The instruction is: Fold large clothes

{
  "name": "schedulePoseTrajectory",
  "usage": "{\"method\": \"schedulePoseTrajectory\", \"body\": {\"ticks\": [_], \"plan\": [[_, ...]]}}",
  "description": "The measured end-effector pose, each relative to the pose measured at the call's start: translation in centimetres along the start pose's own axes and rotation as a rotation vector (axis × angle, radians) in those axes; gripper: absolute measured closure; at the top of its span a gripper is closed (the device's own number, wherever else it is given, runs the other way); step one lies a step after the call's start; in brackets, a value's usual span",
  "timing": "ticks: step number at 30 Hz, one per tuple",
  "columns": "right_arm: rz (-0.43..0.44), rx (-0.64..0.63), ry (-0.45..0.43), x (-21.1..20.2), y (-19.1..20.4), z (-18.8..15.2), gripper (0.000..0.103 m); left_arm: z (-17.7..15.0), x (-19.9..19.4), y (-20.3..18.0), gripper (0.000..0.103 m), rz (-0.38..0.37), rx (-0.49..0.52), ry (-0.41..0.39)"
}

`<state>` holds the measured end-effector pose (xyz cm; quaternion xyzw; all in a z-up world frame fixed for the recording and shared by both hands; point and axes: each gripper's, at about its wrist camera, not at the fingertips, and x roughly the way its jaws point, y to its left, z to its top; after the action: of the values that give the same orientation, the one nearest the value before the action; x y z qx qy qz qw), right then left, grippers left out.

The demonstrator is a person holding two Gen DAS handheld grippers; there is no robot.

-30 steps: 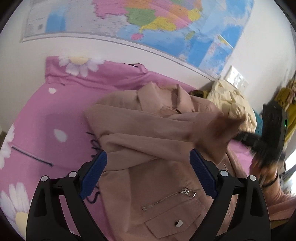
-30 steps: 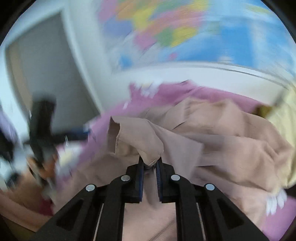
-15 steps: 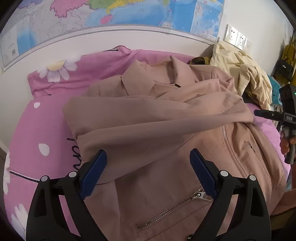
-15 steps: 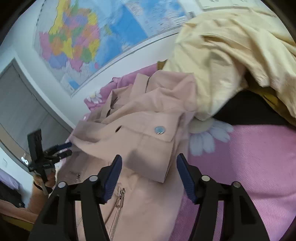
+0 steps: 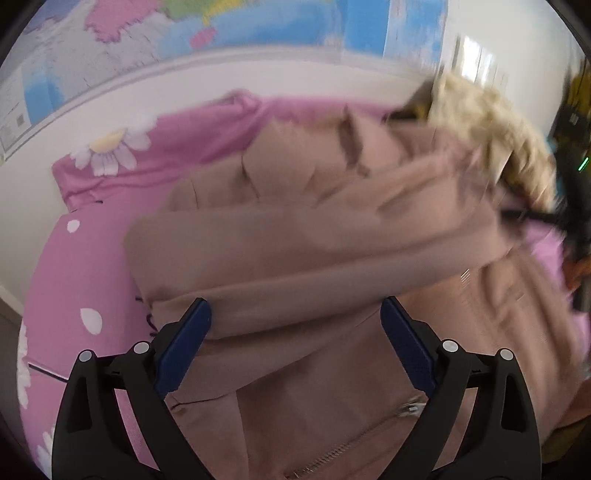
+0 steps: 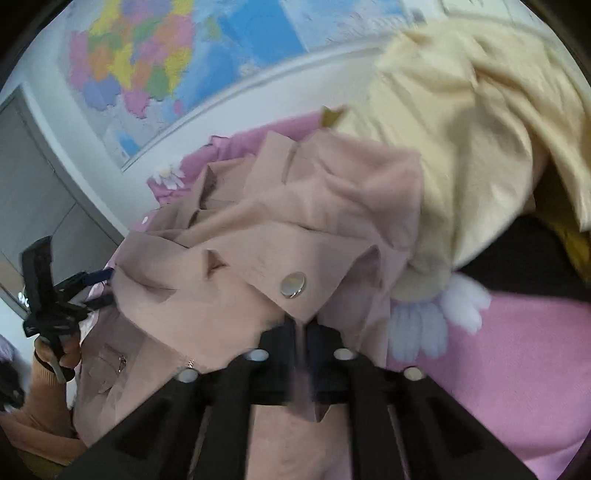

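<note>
A dusty-pink jacket [image 5: 332, 258] lies front up on the bed, one sleeve folded across its chest. My left gripper [image 5: 295, 325] hovers open just above that sleeve's lower edge, nothing between its blue pads [image 5: 184, 343]. In the right wrist view the jacket [image 6: 240, 295] bunches up at its right side. My right gripper [image 6: 300, 325] has its jaws closing tight on the fabric edge just below a flap with a metal snap [image 6: 293, 284]. The left gripper [image 6: 55, 291] and the hand holding it show at the far left.
A pink daisy-print sheet [image 5: 92, 258] covers the bed. A pale yellow garment [image 6: 461, 129] is heaped against the jacket's right shoulder, over something dark [image 6: 524, 251]. A wall map [image 5: 258, 29] hangs behind the bed and a grey door [image 6: 33, 184] stands at the left.
My right gripper let go of the sleeve cuff, opened, swung to the jacket's right side and closed on the flap's edge. The sleeve now lies across the chest. The left gripper stayed open.
</note>
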<state>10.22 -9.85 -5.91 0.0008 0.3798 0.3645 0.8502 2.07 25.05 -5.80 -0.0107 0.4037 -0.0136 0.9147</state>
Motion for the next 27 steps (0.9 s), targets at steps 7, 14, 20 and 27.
{"method": "schedulePoseTrajectory", "body": {"ticks": [7,14,20,27], "plan": [[-0.141,-0.152,-0.213,-3.8,3.1,4.6,0.099,0.4,-0.7,-0.1,0.012,-0.056,-0.018,-0.051],[-0.169,-0.086,-0.045,0.8,-0.3,4.7,0.082,-0.3,1.2,-0.4,0.011,-0.04,-0.005,0.01],[-0.148,0.0,-0.052,-0.3,-1.8,2.5,0.061,-0.6,-2.0,1.0,0.011,-0.168,-0.067,-0.066],[-0.051,-0.147,-0.139,-2.2,3.6,4.0,0.06,1.2,-2.4,1.3,0.011,-0.137,-0.076,-0.09]]}}
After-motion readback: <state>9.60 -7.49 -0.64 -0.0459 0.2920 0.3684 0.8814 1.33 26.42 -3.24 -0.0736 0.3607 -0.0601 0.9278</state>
